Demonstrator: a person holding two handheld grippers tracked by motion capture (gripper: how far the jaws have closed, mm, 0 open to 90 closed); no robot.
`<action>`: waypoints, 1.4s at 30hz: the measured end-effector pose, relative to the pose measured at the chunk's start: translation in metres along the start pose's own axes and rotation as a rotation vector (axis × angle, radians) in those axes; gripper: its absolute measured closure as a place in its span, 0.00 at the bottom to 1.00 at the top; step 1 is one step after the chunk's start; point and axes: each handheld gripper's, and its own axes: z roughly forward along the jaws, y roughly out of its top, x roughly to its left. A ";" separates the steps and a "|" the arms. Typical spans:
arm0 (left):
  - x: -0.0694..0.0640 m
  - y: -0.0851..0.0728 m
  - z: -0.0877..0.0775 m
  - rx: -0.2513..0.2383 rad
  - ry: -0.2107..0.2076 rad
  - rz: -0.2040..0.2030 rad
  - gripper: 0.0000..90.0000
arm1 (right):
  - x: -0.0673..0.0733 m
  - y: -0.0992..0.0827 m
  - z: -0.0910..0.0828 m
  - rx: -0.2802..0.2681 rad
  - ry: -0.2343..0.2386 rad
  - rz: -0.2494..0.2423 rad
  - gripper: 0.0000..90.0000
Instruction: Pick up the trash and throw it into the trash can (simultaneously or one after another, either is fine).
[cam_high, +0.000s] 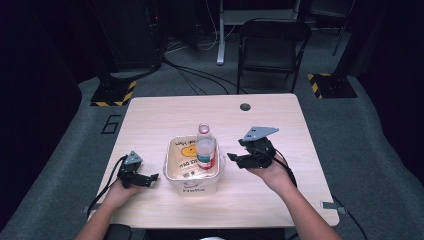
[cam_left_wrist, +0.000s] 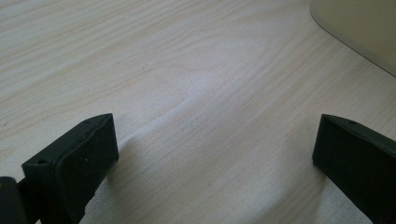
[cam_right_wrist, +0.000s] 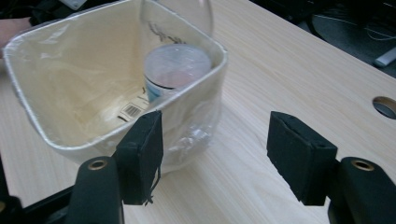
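- My right gripper (cam_high: 235, 158) stands with its jaws parted and nothing between them, just beside the tub's right wall; in the right gripper view (cam_right_wrist: 215, 161) the pads frame bare table and the tub's near corner.
- My left gripper (cam_high: 152, 178) rests low by the tub's left side, jaws spread wide over bare wood (cam_left_wrist: 215, 154), gripping nothing.
- The bottle (cam_high: 205, 147) stands upright inside the tub (cam_high: 192, 186), against its right wall, neck and cap rising above the rim.
- I judge the bottle light: clear plastic, and it looks nearly empty, though I can't tell the fill for sure. Thin walls would give under a hard squeeze, and the smooth label band (cam_right_wrist: 175, 70) may slip.
- Best hold, I think, is the neck just under the cap, which is stiff, narrow and clear of the rim.
- The tub is a thin, cream plastic box with a clear liner (cam_right_wrist: 196, 135) bunched over its edge. It seems light enough to slide or tip if I nudge it, so I'd steady it with the left.
- Around it, the table (cam_high: 270, 115) is bare pale wood, with a cable hole (cam_high: 245, 106) at the far edge.
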 end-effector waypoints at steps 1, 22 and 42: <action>0.000 0.000 0.000 0.000 0.000 0.000 0.00 | -0.002 -0.001 -0.001 -0.003 -0.006 0.009 0.39; 0.000 0.000 0.000 0.000 0.000 0.000 0.00 | -0.018 -0.047 -0.003 0.000 -0.108 0.055 0.39; 0.000 0.000 0.000 0.000 0.000 0.000 0.00 | -0.022 -0.094 0.019 0.082 -0.150 0.119 0.38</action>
